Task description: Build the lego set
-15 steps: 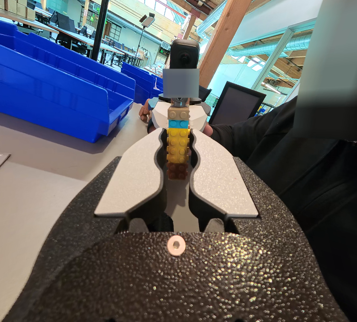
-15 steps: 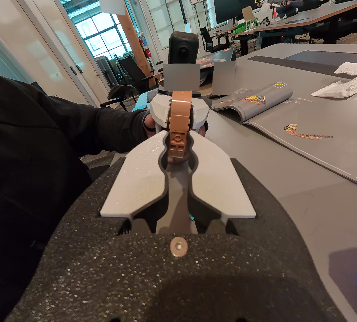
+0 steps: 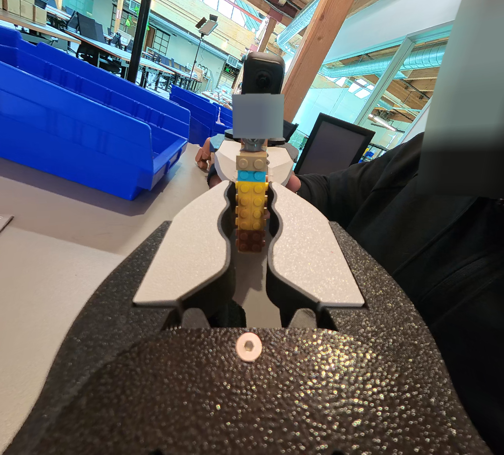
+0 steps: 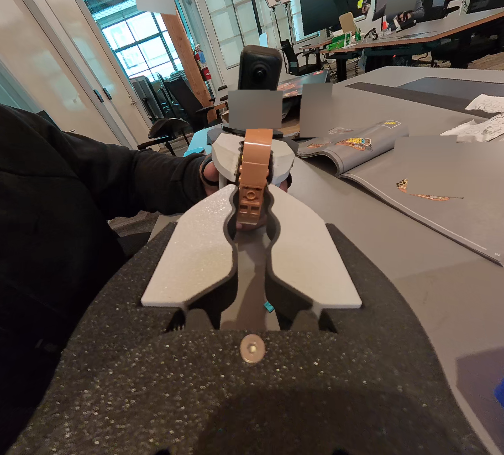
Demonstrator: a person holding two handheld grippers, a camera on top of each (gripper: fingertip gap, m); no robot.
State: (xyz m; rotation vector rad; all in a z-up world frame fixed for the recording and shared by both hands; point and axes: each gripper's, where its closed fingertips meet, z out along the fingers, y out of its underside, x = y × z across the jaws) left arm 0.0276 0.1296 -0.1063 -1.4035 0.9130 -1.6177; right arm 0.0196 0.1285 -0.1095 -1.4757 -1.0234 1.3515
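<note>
A long lego assembly [image 3: 250, 210] shows its studded side in the left wrist view: a tan end, a blue band, a yellow stretch and a brown end. My left gripper [image 3: 251, 192] is shut on its yellow part, above the grey table. In the right wrist view the same assembly [image 4: 251, 196] shows a smooth light-brown side, and my right gripper [image 4: 252, 196] is shut on its near end. The grippers face each other, each holding one end. The right gripper's white fingers [image 3: 226, 163] show beyond the tan end, and the left gripper's fingers [image 4: 226, 158] show beyond the curved brown end.
Blue storage bins [image 3: 81, 141] stand on the table to the left. An open instruction booklet [image 4: 409, 177] lies on the table [image 4: 354, 264] to the right. A dark monitor [image 3: 335, 147] stands behind. A person's black sleeve [image 4: 122, 177] reaches in. The tips of both grippers are at nearly the same place.
</note>
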